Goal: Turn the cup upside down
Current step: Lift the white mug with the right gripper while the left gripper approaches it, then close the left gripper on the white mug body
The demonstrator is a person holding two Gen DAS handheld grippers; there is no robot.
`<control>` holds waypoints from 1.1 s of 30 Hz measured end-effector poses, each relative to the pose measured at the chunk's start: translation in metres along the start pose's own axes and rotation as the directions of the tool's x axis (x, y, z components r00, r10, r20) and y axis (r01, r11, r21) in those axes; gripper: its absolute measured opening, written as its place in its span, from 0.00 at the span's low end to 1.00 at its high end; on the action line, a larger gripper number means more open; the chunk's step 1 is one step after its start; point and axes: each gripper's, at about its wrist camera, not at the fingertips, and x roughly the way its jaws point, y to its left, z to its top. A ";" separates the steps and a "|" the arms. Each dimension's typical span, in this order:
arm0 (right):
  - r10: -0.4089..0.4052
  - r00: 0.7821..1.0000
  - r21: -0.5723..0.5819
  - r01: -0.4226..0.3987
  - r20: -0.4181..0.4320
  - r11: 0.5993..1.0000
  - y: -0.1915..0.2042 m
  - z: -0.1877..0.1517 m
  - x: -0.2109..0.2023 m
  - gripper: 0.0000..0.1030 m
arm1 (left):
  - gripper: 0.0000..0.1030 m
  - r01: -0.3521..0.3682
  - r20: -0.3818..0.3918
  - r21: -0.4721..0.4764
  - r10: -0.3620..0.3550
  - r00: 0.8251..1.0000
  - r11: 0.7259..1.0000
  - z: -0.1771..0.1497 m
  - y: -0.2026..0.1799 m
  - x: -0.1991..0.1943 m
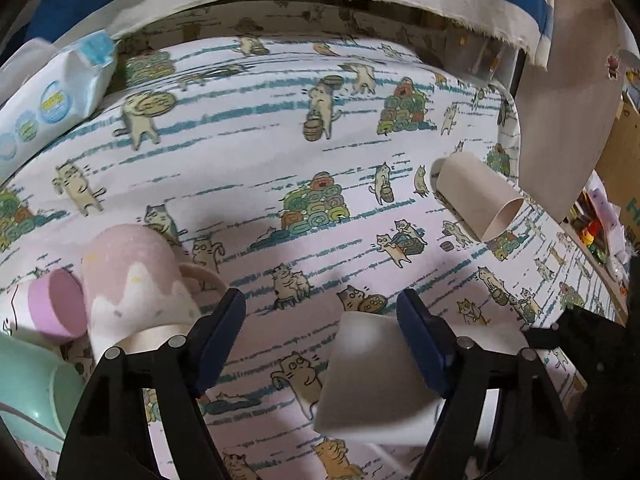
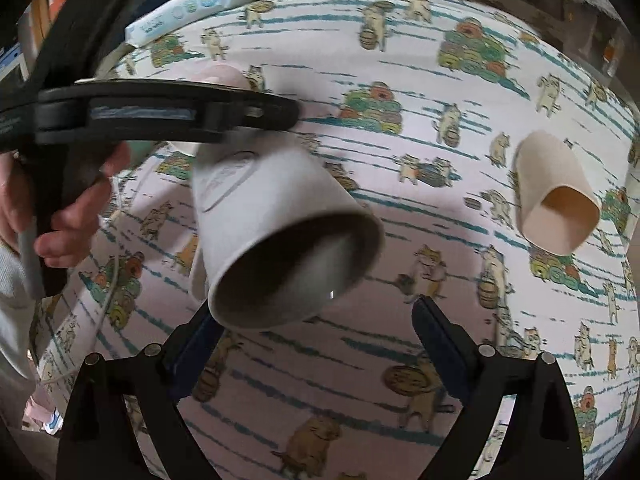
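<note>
Cat-print tablecloth, blue-striped fabric behind.

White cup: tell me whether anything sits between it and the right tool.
Nothing visible does. The white cup is tilted, mouth towards the open right tool, with only bare tablecloth between them. The left tool is at the cup's far end, and the tan cup lies off to the right.

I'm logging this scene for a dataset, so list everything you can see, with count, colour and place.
Paper cup: one, white, tilted in the air, mouth toward the right camera.
Paper cup: one, beige, lying on its side, far right.
Mug: one, pink and white, left.
Wipes pack: one, white and blue, far left.
Tablecloth: one, white with cat print.
Left hand-held gripper: black, open, cup against one finger.
Right hand-held gripper: black, open, empty.
</note>
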 end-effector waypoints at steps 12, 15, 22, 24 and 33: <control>-0.160 0.984 0.084 0.154 0.075 0.985 -0.033 0.032 0.008 0.92 | 0.74 0.011 0.005 -0.094 -0.011 1.000 0.996 -0.033 0.035 -0.030; -0.188 0.977 0.114 0.177 0.097 0.978 -0.037 0.049 0.013 0.92 | 0.74 0.017 0.015 -0.093 -0.016 1.000 0.996 -0.045 0.032 -0.038; -0.139 0.968 0.116 0.117 0.210 0.986 -0.028 0.055 -0.007 0.92 | 0.74 -0.063 0.094 -0.080 0.070 0.993 0.995 -0.064 0.020 -0.056; -0.135 0.956 0.098 0.113 0.259 0.989 -0.024 0.048 -0.020 0.92 | 0.82 -0.065 0.136 -0.090 0.077 0.988 0.994 -0.065 0.020 -0.066; -0.201 0.825 0.083 0.185 0.528 0.979 -0.014 0.007 -0.079 1.00 | 0.95 0.023 0.186 -0.117 0.000 0.983 0.993 -0.063 0.003 -0.072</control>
